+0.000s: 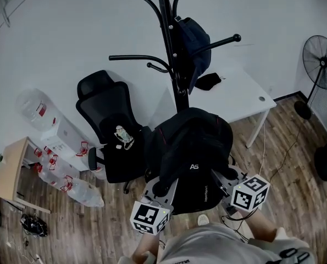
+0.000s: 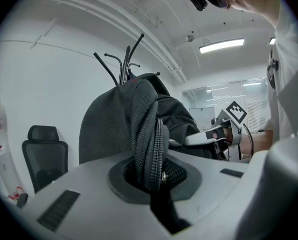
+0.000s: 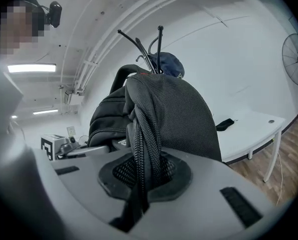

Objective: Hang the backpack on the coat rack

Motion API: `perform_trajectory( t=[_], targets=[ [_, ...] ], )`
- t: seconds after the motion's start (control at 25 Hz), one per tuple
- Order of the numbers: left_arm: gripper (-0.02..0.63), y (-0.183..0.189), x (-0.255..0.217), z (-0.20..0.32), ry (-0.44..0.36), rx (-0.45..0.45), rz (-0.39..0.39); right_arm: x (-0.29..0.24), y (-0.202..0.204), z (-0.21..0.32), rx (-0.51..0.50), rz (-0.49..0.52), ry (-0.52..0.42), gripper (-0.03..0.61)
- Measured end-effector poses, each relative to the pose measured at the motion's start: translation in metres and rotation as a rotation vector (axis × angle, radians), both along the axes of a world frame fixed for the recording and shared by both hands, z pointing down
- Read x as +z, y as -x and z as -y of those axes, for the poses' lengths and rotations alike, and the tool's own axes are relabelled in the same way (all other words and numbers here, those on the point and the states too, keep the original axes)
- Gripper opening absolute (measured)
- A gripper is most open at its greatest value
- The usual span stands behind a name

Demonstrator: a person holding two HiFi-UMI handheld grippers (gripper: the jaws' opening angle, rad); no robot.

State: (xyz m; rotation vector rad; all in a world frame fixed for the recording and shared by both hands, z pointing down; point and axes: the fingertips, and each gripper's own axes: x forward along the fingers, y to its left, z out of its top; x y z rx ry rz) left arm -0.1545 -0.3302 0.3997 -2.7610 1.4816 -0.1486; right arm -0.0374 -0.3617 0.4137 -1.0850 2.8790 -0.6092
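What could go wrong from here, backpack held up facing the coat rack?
Left tongs and right tongs each pinch only a narrow padded edge of the backpack; it could slip. A dark bag already hangs on the coat rack, so the backpack may snag it or miss a free hook.
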Motion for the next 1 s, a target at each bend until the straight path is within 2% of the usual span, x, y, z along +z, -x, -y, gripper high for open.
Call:
perform_trajectory(
  t=[0.48, 1.0],
  targets=[
    [0.029, 0.003, -0.021, 0.052, -0.045, -0.046, 0.001, -0.021, 0.005, 0.059, -0.025, 0.018, -0.033, 0.034],
    [0.029, 0.023, -0.013, 0.105, -0.013, -0.098, -0.019, -0.016, 0.022, 0.104, -0.057, 0.020, -0.008, 0.034]
  ],
)
